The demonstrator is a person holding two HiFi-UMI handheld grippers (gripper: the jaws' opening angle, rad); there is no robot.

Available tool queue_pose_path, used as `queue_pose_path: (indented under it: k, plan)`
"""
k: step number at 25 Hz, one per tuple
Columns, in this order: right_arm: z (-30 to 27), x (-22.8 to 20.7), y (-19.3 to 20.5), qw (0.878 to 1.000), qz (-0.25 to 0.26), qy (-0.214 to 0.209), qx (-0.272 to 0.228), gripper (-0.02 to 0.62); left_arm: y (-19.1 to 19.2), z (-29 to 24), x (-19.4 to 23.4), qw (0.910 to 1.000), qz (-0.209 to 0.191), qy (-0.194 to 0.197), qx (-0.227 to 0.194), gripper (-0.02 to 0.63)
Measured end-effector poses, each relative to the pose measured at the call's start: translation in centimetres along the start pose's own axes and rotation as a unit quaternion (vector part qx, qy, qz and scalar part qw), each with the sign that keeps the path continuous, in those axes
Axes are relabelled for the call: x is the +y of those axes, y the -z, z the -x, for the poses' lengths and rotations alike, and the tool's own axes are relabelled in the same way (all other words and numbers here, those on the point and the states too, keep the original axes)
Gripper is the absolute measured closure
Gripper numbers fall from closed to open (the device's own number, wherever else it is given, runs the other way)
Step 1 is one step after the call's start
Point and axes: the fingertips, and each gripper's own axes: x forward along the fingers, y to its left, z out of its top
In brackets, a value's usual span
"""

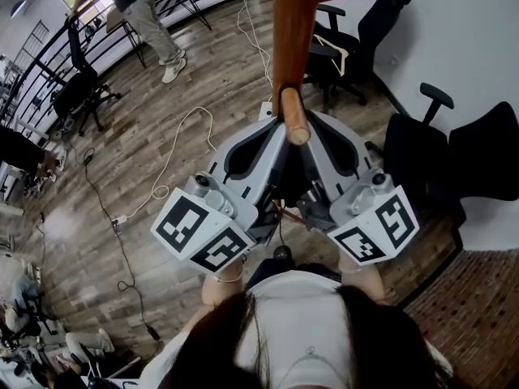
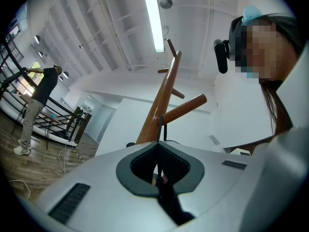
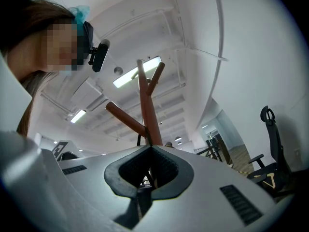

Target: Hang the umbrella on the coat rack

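The wooden coat rack (image 1: 290, 39) rises right in front of me, with one peg (image 1: 294, 121) pointing at the camera. Both grippers are raised against it. The left gripper (image 1: 272, 140) and the right gripper (image 1: 318, 134) meet at the peg's base, jaws closed. A thin dark umbrella strap (image 2: 158, 129) runs from the left gripper (image 2: 155, 143) up to the joint of peg (image 2: 186, 107) and post. In the right gripper view, the strap (image 3: 139, 139) loops at the peg (image 3: 124, 117) above the right gripper (image 3: 151, 147). The umbrella (image 1: 284, 211) hangs dark between the grippers, mostly hidden.
Black office chairs (image 1: 430, 148) stand to the right by the white wall, another (image 1: 340, 51) behind the rack. White cables (image 1: 174, 148) trail over the wood floor. A person (image 1: 150, 19) stands far back left near a railing and a chair (image 1: 77, 91).
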Motion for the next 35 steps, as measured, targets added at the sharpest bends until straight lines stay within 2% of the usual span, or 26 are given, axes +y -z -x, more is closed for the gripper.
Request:
queue_pose_path:
  k: [6,17,35]
  plan:
    - [0.3,0.4,0.0,1.000,-0.004,-0.004,-0.002,0.558,0.0,0.4,-0.3,0.9998,-0.019,-0.003,-0.008,0.595]
    - [0.8,0.9,0.0,1.000,-0.010,-0.017,0.009,0.557,0.2,1.0,-0.9,0.9996,-0.019,-0.002,-0.019,0.595]
    - [4.0,3.2,-0.3,1.000,-0.005,-0.011,0.018,0.557,0.5,4.0,-1.9,0.9983,-0.011,-0.043,-0.038,0.595]
